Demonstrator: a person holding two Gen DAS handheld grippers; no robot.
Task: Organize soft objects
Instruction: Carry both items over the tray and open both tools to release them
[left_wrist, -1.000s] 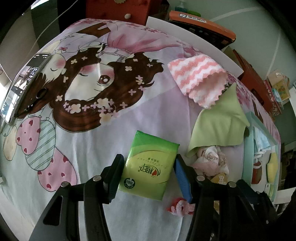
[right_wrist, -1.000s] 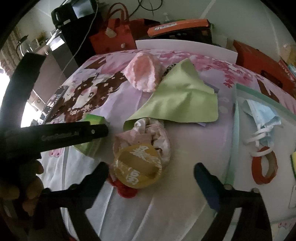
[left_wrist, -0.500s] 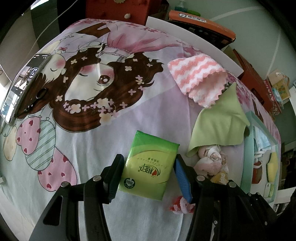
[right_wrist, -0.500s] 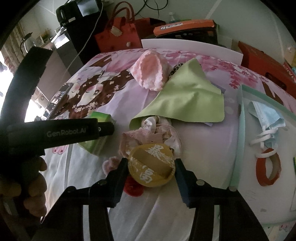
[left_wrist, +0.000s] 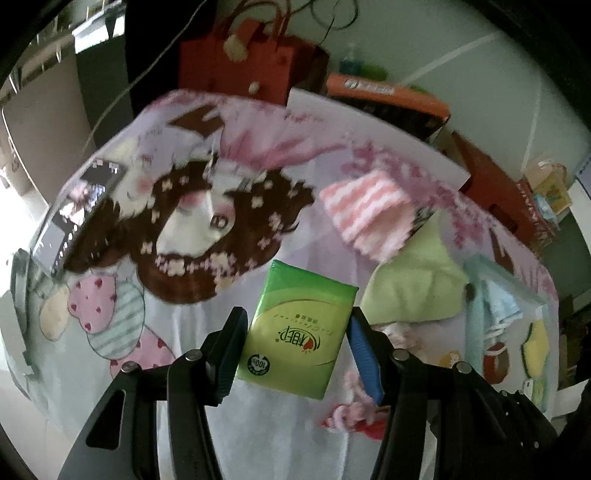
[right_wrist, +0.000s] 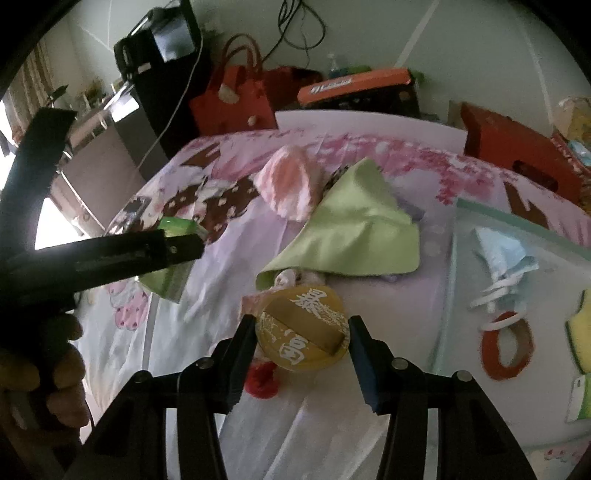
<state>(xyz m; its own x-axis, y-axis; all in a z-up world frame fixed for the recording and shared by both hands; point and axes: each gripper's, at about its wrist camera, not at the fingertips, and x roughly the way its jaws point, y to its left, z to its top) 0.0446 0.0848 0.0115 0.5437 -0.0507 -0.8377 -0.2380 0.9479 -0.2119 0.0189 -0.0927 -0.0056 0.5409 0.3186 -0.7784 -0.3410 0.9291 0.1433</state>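
Left wrist view: we find the left gripper (left_wrist: 295, 332) clamped on a green tissue pack (left_wrist: 297, 328), held above the cartoon-print cloth (left_wrist: 184, 221). A pink striped towel (left_wrist: 369, 210) and green cloth (left_wrist: 413, 284) lie beyond.

Right wrist view: we find the right gripper (right_wrist: 302, 345) clamped on a gold round plush (right_wrist: 303, 328), just before the green cloth (right_wrist: 354, 236). A tray (right_wrist: 517, 218) sits to the right.

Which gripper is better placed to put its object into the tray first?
Right, probably. The right gripper, shut on the gold plush, is beside the tray; the left gripper holds the tissue pack farther away.
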